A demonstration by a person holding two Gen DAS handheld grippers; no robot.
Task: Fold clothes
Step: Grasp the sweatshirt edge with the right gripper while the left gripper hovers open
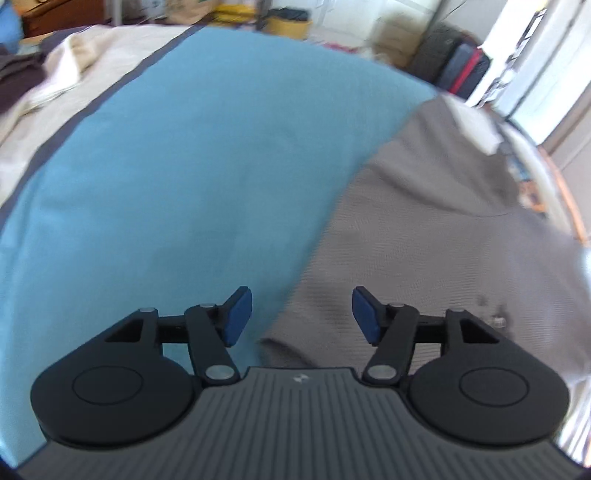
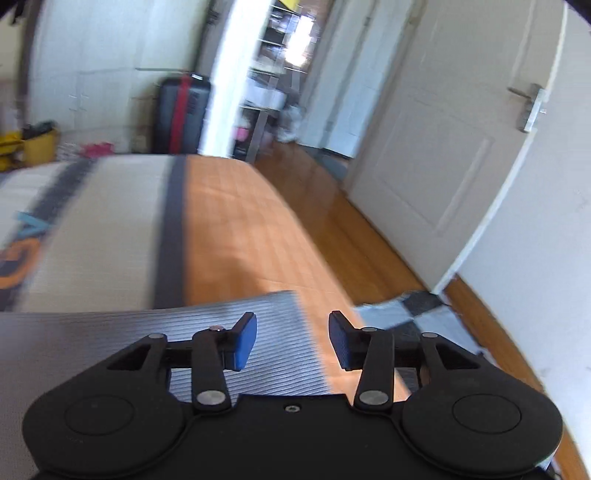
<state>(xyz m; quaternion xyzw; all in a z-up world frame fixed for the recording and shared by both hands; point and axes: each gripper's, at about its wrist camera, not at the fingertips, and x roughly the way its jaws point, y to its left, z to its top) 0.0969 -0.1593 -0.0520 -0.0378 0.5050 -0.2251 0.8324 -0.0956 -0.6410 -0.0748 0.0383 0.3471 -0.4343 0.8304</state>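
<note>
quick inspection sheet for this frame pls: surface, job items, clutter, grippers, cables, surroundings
Surface: bed cover with blue, cream and orange panels.
Job's things: grey garment lying on the bed, corner below the left gripper.
Clutter: dark clothes at the far left of the bed.
Grippers: left gripper and right gripper both open, empty.
Cables: nothing seen.
Surroundings: suitcase, yellow bin, white door, wooden floor.

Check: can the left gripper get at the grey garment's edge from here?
Probably yes. The left gripper is open, the grey garment edge lies right ahead on the blue sheet, and nothing sits between.
</note>
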